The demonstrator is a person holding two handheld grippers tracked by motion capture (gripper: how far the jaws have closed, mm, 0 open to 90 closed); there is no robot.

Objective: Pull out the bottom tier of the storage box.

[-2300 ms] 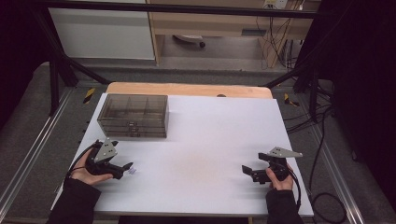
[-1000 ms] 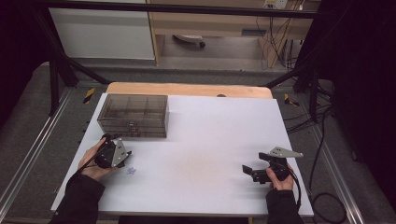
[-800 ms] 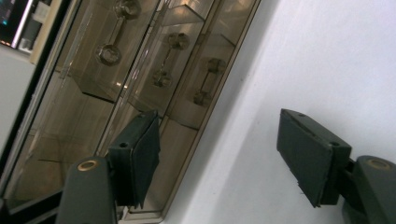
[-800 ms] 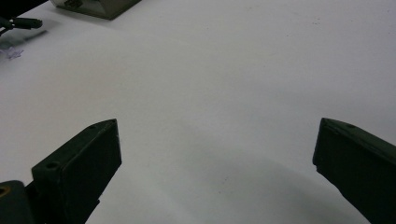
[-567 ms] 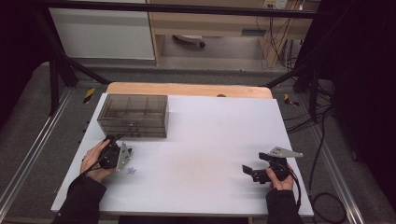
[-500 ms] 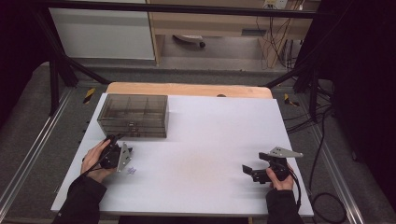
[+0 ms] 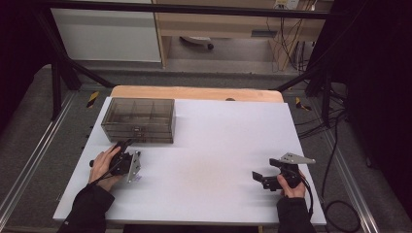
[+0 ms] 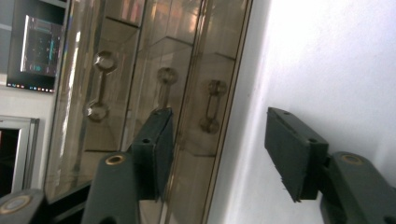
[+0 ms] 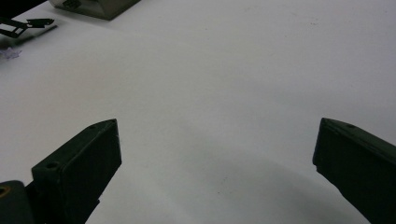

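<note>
high view: the left gripper has turned toward the drawer box at the table's far left, likely for a handle. left gripper view: jaws just closing, nothing between them; handles blurred. right gripper view: right gripper wide open, empty.

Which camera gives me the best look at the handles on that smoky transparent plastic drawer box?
The left gripper view: the smoky transparent plastic drawer box sits close ahead, its three bar handles clear. The high view shows the whole box at the white table's far left, handles tiny. The right gripper view catches one corner.
</note>
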